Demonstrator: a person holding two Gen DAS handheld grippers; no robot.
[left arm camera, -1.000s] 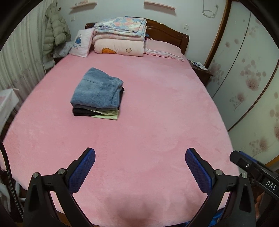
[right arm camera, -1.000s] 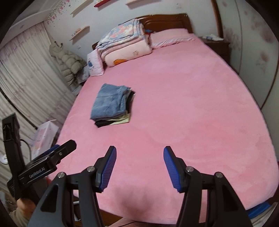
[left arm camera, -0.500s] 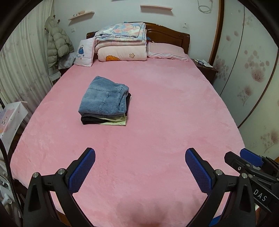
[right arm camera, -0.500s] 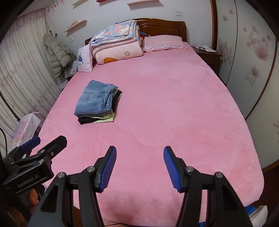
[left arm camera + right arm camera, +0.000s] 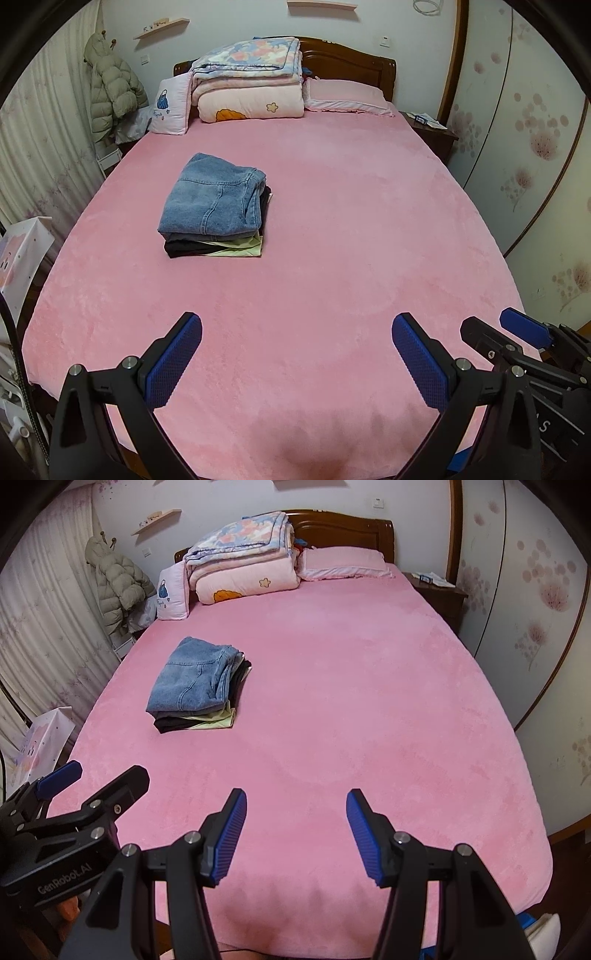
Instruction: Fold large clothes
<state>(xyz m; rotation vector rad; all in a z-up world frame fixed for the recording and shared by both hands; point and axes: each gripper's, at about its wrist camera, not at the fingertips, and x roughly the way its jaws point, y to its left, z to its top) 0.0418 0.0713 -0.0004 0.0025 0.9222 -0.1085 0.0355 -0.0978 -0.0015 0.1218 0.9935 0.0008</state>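
Stack of folded clothes (image 5: 216, 210), jeans uppermost, lay left of centre on pink bed (image 5: 351, 221). Left gripper (image 5: 295, 363) and right gripper (image 5: 295, 836) hovered at the foot, jaws apart, holding nothing. Judged between garments; next move: fetching another.

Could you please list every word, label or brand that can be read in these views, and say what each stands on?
"GenRobot.AI": on the black body of the left gripper, seen in the right wrist view.
"S": a single letter on the body of the right gripper, in the left wrist view; the rest is cut off.
Script under the bag picture on the small white pillow: too small to read.
Printing on the white paper bag: blurred, unreadable.
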